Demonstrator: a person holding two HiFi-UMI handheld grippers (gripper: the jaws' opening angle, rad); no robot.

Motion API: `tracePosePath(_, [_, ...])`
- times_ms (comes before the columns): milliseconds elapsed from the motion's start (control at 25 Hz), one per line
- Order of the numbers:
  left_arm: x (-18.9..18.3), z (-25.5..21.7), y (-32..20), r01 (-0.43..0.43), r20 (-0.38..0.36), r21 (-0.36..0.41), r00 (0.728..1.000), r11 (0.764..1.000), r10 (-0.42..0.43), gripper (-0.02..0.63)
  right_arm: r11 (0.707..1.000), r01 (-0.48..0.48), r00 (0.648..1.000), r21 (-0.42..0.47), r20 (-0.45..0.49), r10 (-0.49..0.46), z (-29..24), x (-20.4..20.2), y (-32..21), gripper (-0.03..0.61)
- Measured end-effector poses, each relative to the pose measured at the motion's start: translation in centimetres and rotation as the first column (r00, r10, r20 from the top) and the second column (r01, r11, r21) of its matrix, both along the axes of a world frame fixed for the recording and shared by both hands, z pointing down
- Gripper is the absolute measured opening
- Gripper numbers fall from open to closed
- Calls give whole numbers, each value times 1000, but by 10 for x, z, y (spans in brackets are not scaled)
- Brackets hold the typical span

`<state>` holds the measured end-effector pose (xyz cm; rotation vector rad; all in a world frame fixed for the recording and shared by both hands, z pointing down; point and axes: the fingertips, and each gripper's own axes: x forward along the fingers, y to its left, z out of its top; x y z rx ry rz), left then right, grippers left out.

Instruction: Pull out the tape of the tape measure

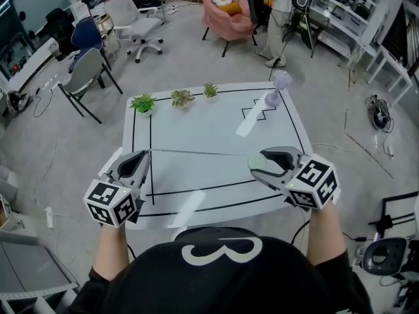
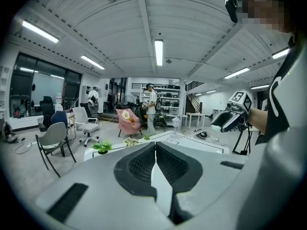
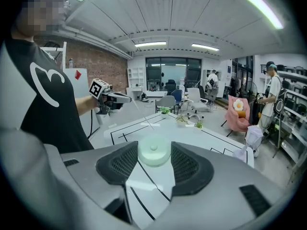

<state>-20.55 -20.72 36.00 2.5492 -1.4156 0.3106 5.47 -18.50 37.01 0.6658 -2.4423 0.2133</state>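
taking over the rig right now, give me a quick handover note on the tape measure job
Left claw: shut on the free end of the tape, over the left side of the white table.
Right claw: shut on the round, pale green tape measure, over the table's right side.
Tape: stretched in a straight line from one claw to the other, above the table.
Done: the tape is pulled out, spanning the gap between the claws.
Left: probably nothing, unless more length is wanted. If so, spread the claws further apart and keep both grips.
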Motion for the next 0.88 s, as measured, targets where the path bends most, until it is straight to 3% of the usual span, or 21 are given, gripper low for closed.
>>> tracePosePath(560, [12, 15, -13, 4, 20, -48, 1000, 999, -3, 12, 999, 4, 1000, -40, -19, -5, 21, 6, -18, 219])
tracePosePath(880, [23, 59, -19, 21, 55, -168, 998, 986, -12, 12, 992, 2, 998, -127, -57, -9, 67, 15, -37, 219])
